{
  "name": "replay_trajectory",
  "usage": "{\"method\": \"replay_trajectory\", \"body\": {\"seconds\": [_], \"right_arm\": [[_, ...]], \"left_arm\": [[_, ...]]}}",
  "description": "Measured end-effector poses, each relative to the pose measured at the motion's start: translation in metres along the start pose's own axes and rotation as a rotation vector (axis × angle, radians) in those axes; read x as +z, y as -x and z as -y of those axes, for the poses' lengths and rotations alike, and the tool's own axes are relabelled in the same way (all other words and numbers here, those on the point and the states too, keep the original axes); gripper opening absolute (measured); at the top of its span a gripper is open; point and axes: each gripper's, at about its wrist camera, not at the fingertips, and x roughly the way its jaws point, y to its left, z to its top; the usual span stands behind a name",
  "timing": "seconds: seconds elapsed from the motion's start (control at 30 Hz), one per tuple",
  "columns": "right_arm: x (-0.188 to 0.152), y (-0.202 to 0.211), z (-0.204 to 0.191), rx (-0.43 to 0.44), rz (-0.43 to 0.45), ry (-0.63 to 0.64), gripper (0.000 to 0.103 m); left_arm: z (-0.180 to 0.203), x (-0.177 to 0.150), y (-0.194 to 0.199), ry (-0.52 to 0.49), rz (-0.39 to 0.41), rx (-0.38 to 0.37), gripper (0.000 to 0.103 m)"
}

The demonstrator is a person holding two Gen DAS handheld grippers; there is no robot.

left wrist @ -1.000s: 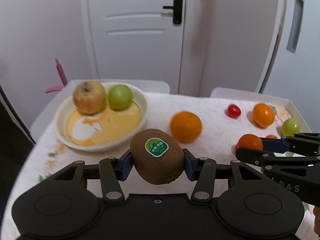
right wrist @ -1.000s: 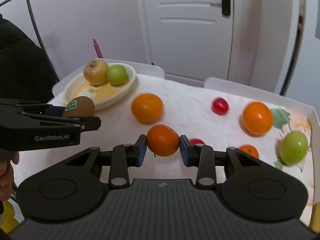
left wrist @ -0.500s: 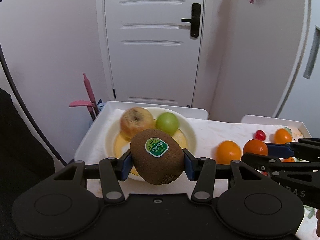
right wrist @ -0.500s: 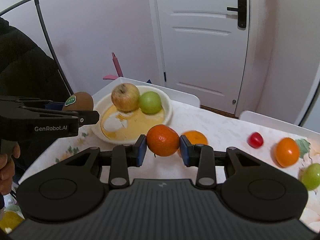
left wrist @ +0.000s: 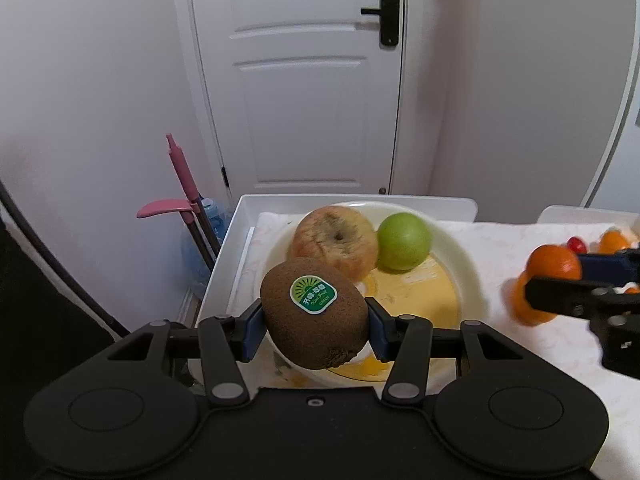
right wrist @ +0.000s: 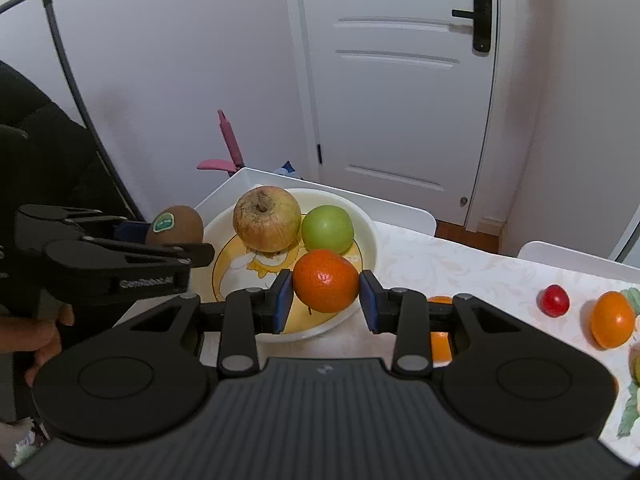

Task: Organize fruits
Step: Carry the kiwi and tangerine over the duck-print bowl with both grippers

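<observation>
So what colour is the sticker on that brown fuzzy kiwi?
Green with a white border, on the brown fuzzy kiwi; clearest in the left wrist view.

White door (left wrist: pixel 308 80) w/ black handle (left wrist: pixel 386 11), pink mop (left wrist: pixel 182 184) by wall

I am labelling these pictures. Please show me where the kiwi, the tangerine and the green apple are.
kiwi (left wrist: pixel 316 312): left wrist view, brown skin below the sticker.
tangerine (right wrist: pixel 326 281): right wrist view, middle of the peel.
green apple (right wrist: pixel 327 229): right wrist view, front face.
</observation>
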Motion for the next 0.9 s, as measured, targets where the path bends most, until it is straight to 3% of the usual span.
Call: {"method": "replay_trajectory", "body": {"seconds": [0.23,0.63,0.7,0.77,0.9], "right_arm": [[0.0,-0.017,-0.007,-0.034,-0.018,-0.019,0.051],[-0.001,-0.027,-0.003,-0.069,-0.024,-0.046,0.051],[0.001,-0.026,0.0,-0.069,-0.022,-0.047,0.051],[0.002,-0.025,0.003,-0.068,-0.019,-0.045,0.051],[0.008,-0.024,0.012,-0.049,-0.016,-0.052,0.051]], "left_arm": [[-0.004,0.001,-0.035,-0.088,-0.019,0.004,0.055],[0.007,-0.002,-0.056,-0.169,-0.049,0.015,0.058],[0.009,-0.001,-0.054,-0.168,-0.034,0.017,0.081],[0.009,0.001,-0.046,-0.155,-0.001,0.022,0.093],[0.008,0.004,-0.036,-0.125,0.003,0.02,0.094]]}}
